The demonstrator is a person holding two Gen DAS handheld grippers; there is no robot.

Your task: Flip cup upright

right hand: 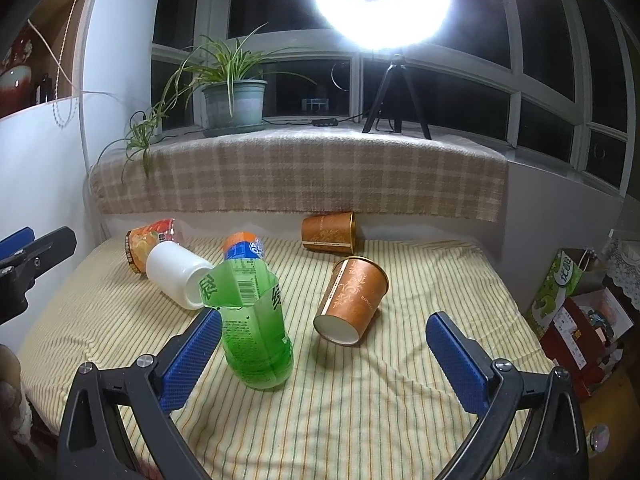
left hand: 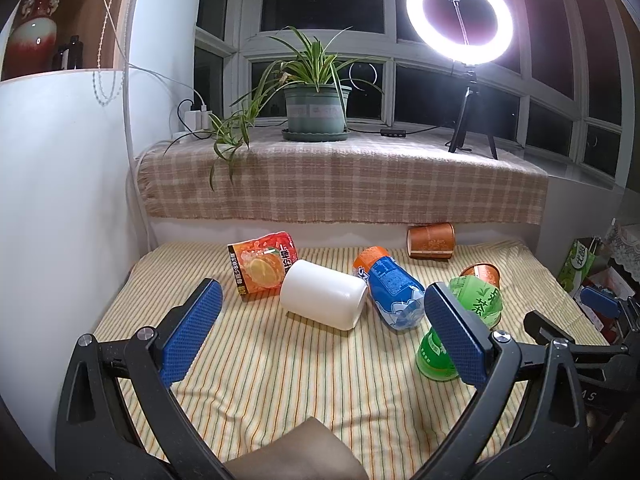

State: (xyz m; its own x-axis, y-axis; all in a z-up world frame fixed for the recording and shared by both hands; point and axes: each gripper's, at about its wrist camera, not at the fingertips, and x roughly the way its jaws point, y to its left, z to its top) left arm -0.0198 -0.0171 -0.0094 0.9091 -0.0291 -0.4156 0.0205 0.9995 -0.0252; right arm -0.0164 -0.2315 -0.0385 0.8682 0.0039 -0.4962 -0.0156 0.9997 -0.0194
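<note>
Several cups lie on their sides on the striped cloth [left hand: 280,380]. A white cup [left hand: 324,300] lies just ahead of my open left gripper [left hand: 322,289], whose fingers are spread wider than the cup and hold nothing. Behind it are an orange fruit-label cup [left hand: 262,266] and a blue cup [left hand: 394,292]. My right gripper [right hand: 324,318] is open and holds nothing. A brown paper cup [right hand: 354,300] lies tilted just ahead of it, one round end facing me. The green cut-bottle cup [right hand: 256,344] stands next to its left finger [right hand: 192,356].
A second brown cup [right hand: 328,232] lies against the back wall. The plaid-covered sill [left hand: 344,180] carries a potted plant [left hand: 316,108] and a ring light [left hand: 460,16] on a tripod. Bags and boxes [right hand: 576,312] crowd the right side. A white wall [left hand: 60,200] bounds the left.
</note>
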